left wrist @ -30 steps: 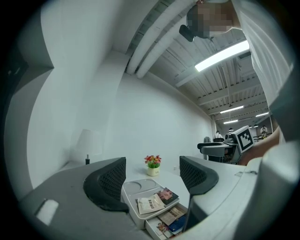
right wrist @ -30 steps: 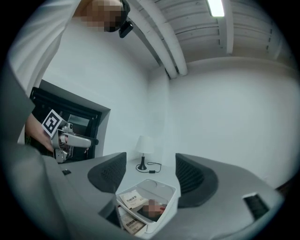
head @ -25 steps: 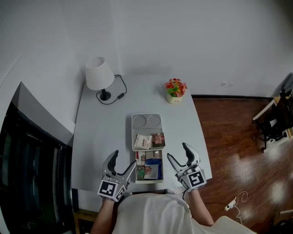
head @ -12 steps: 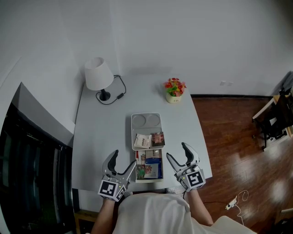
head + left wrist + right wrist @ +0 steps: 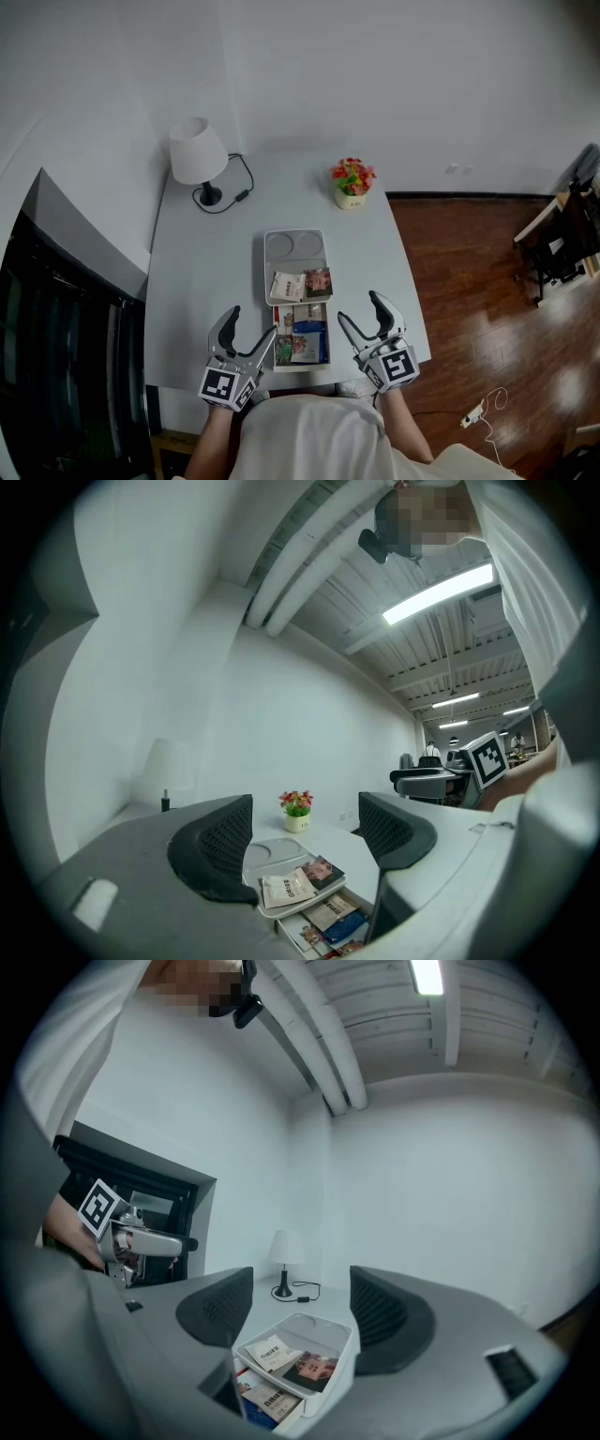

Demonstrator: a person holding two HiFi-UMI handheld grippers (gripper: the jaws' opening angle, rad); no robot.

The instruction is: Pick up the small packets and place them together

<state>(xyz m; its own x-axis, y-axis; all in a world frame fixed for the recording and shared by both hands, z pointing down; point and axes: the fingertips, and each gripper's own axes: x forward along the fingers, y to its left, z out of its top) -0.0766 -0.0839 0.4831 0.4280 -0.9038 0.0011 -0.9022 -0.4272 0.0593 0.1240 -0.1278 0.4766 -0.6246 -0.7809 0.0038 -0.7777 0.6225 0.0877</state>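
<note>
White table [image 5: 197, 272] holds a far tray [image 5: 296, 246] and a near tray [image 5: 302, 367], lamp [image 5: 197, 150] far left. Left gripper [image 5: 251, 323] and right gripper [image 5: 359, 309] flank the near tray, fingers wide, empty. Flowers [image 5: 352, 178] far right. Packets [image 5: 290, 286] lie in both trays.

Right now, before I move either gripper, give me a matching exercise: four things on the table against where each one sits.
Things:
1. lamp
2. flower pot
3. white packet
4. blue packet

Places:
A. in the near tray, by the front edge of the table
B. far left corner of the table
C. in the far tray, beside a dark packet
D. far side of the table, to the right of the lamp

Pairs: 1-B, 2-D, 3-C, 4-A.
</note>
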